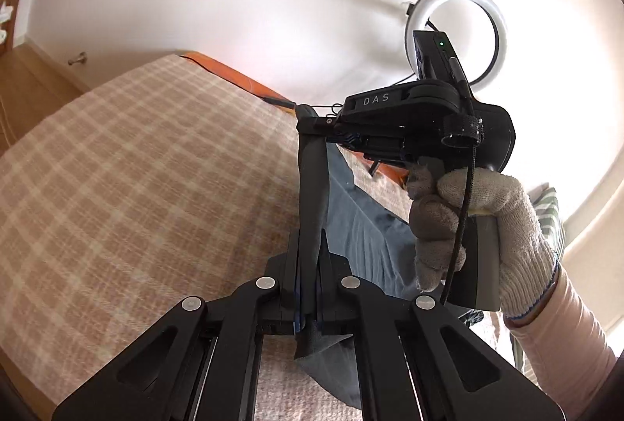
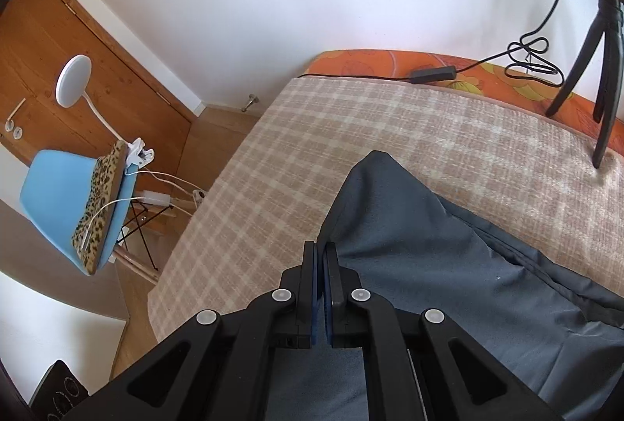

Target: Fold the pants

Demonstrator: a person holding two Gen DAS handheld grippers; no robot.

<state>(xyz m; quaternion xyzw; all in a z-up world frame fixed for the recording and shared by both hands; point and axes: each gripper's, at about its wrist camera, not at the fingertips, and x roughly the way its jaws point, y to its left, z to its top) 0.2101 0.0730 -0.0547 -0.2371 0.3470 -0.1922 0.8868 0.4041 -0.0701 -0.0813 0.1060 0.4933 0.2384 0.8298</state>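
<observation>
Above the checked blanket (image 2: 273, 148), both grippers' fingers (image 1: 323, 257) pinch the pants (image 2: 429, 245).

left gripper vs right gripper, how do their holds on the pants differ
The left gripper pinches a narrow, taut strip of the pants stretched toward the right gripper; the right gripper clamps an edge with broad cloth spreading beside it. In the left wrist view a gloved hand holds the right gripper's handle; no hand shows on the left gripper. Both are shut on the fabric above the checked blanket.
</observation>
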